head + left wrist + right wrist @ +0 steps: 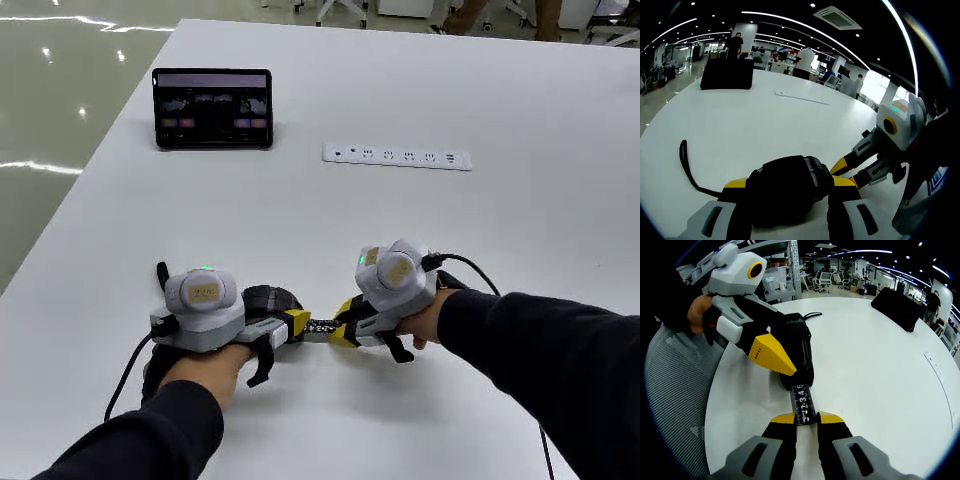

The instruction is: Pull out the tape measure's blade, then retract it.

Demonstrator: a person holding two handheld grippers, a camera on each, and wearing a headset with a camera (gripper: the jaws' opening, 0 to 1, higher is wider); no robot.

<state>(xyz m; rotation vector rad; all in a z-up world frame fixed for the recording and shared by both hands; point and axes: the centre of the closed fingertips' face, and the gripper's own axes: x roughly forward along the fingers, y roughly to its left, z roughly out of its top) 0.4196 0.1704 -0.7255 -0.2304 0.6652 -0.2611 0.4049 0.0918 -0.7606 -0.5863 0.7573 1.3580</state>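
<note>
Tape measure (787, 192) tight between left gripper (790, 182) fingers (842, 181); blade (802, 402) tight between right gripper (807, 418) fingers (832, 419); wide table (300, 200) beyond

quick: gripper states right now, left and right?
Left gripper: closed on the black tape measure case.
Right gripper: closed on the tip of its dark numbered blade.

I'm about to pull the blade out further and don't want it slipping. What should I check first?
1. The left gripper is shut on the tape measure case: ok.
2. The right gripper is shut on the blade: ok.
3. Blade straight between case and right gripper: ok.
4. The power strip and tablet are far from the pull path: ok.
5. Blade length left inside: cannot tell.
</note>
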